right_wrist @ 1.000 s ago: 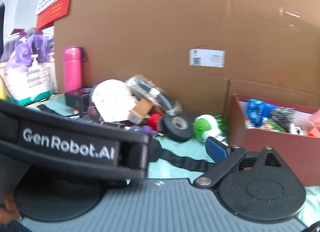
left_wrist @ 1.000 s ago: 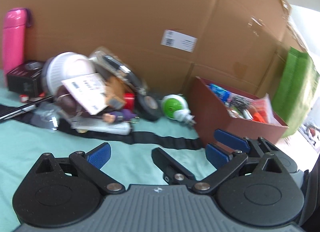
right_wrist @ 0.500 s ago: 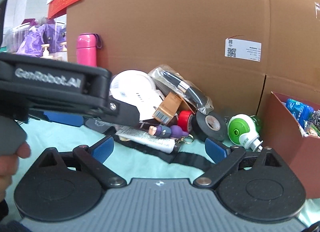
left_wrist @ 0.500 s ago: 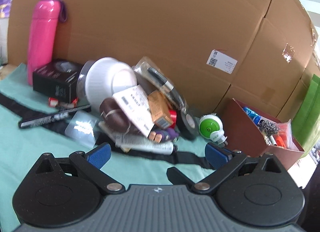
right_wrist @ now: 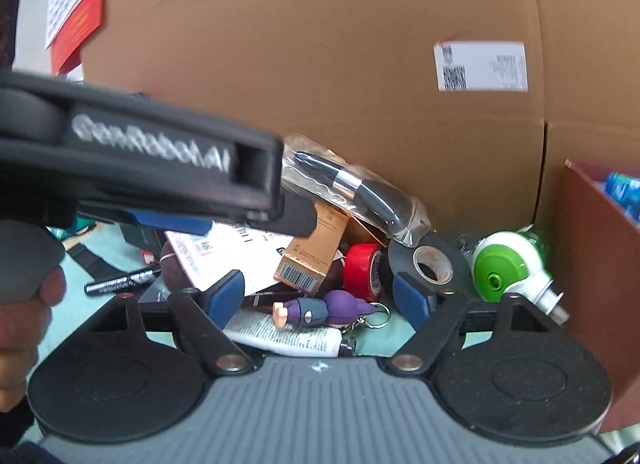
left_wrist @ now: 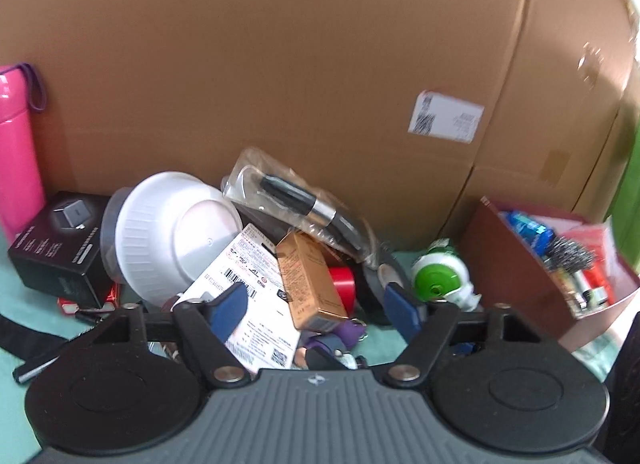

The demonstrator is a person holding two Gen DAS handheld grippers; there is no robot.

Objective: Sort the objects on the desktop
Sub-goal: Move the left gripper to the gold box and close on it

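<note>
Both grippers have closed in on the pile since half a second ago. We've got the left gripper (left_wrist: 316, 306) with jaws apart and empty, over the gold box (left_wrist: 310, 282) and white label (left_wrist: 256, 304). Right gripper (right_wrist: 320, 294) jaws also apart, empty, framing the purple keychain figure (right_wrist: 324, 308) and white tube (right_wrist: 288, 336). Red tape (right_wrist: 362, 270), black tape (right_wrist: 426, 264) and green-white plug (right_wrist: 508, 268) sit just beyond. Brown box (left_wrist: 516, 264) with sorted items stands right of the pile, against the cardboard wall (left_wrist: 280, 63).

A big brown cardboard wall (left_wrist: 304, 75) stands behind a green table (left_wrist: 8, 388). A red calendar (right_wrist: 74, 3) hangs left.
</note>
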